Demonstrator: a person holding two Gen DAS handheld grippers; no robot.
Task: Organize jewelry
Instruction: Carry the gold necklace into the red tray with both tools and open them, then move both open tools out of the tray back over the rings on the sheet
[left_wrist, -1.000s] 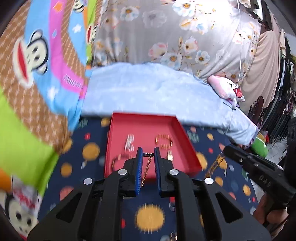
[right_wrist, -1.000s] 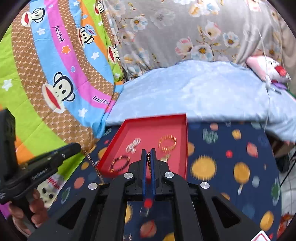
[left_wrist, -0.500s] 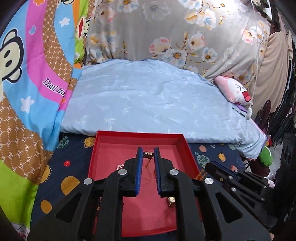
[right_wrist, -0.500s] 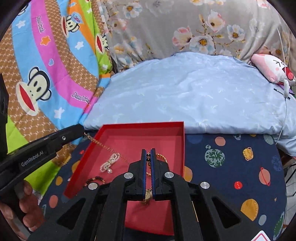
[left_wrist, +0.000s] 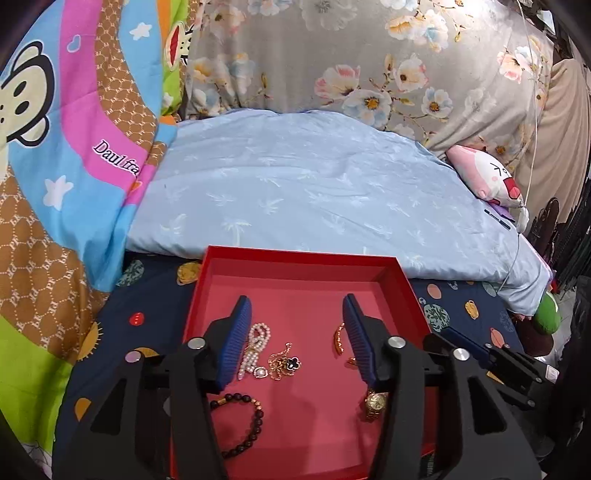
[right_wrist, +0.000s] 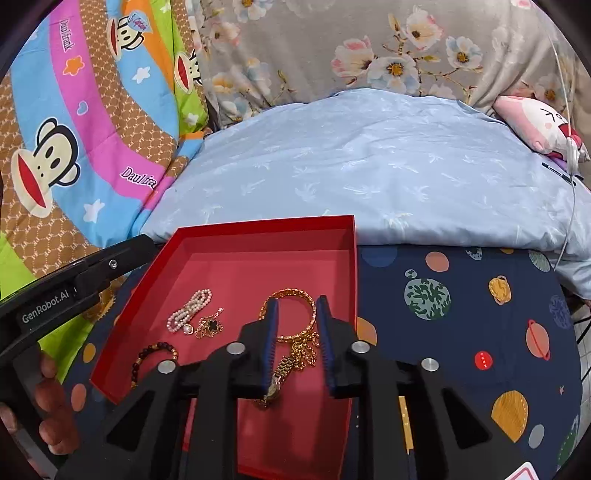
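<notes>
A red tray (left_wrist: 295, 254) (right_wrist: 258, 223) lies on the bed. My left gripper (left_wrist: 295, 306) hangs over its middle, jaws opening, nothing between the pads. Below it lie a gold chain with a black clover pendant (left_wrist: 286, 363) (right_wrist: 210, 326), a pearl bracelet (left_wrist: 256, 347) (right_wrist: 190, 310) and a dark bead bracelet (left_wrist: 243, 421) (right_wrist: 155, 354). My right gripper (right_wrist: 297, 304) (left_wrist: 458, 338) is over the tray's right side, jaws opening. A gold bangle (right_wrist: 288, 294) (left_wrist: 338, 338), a heaped gold chain (right_wrist: 304, 347) and a gold watch (right_wrist: 275, 387) (left_wrist: 375, 402) lie beneath it, untouched.
The tray rests on a navy planet-print sheet (right_wrist: 461, 314). Behind it is a pale blue pillow (left_wrist: 314, 192), with a monkey-print quilt (left_wrist: 55, 166) to the left and a pink plush toy (left_wrist: 487, 177) far right. A person's hand (right_wrist: 48, 406) holds the left gripper (right_wrist: 140, 247).
Both grippers carried a gold chain stretched between them forward over the tray and down. Both jaws have parted, and the chain now lies in the tray.
</notes>
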